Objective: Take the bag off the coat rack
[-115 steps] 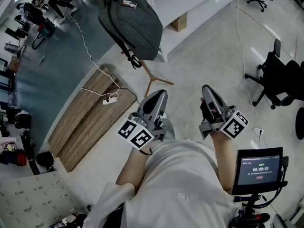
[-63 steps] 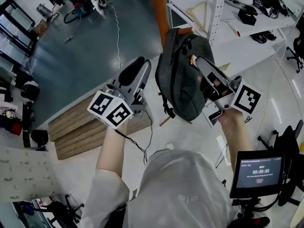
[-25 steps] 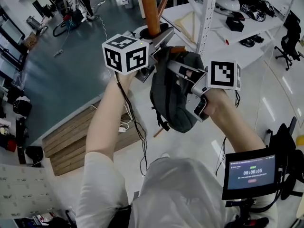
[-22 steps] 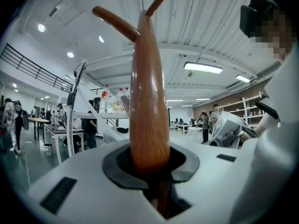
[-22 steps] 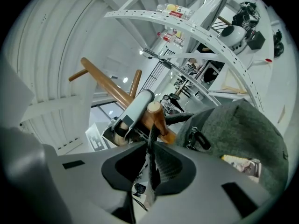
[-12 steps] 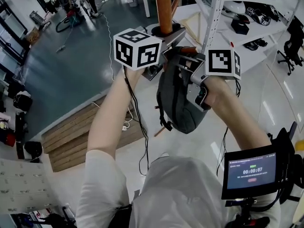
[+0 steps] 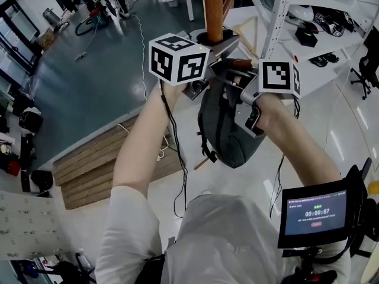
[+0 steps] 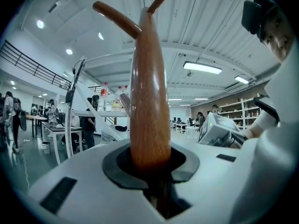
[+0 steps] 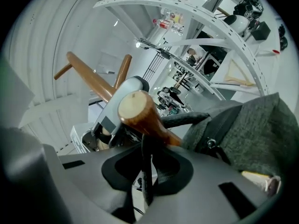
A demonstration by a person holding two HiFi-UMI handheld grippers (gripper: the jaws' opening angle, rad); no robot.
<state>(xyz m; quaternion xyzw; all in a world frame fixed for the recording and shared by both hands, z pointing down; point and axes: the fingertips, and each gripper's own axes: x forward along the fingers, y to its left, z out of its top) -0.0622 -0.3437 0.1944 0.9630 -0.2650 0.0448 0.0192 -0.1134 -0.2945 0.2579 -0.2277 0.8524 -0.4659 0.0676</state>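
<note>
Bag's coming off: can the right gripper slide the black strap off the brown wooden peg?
Probably yes: the right gripper pinches the black strap, and the brown wooden peg ends free.

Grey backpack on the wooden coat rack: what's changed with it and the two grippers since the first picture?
Both grippers rose from waist height. The left gripper closed on the brown wooden pole; the right gripper took hold of the black strap of the grey backpack. The backpack still hangs on its peg.

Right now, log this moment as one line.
left tool: shut on brown wooden coat-rack pole | right tool: shut on black bag strap | dark grey fabric bag: on rounded wooden peg
</note>
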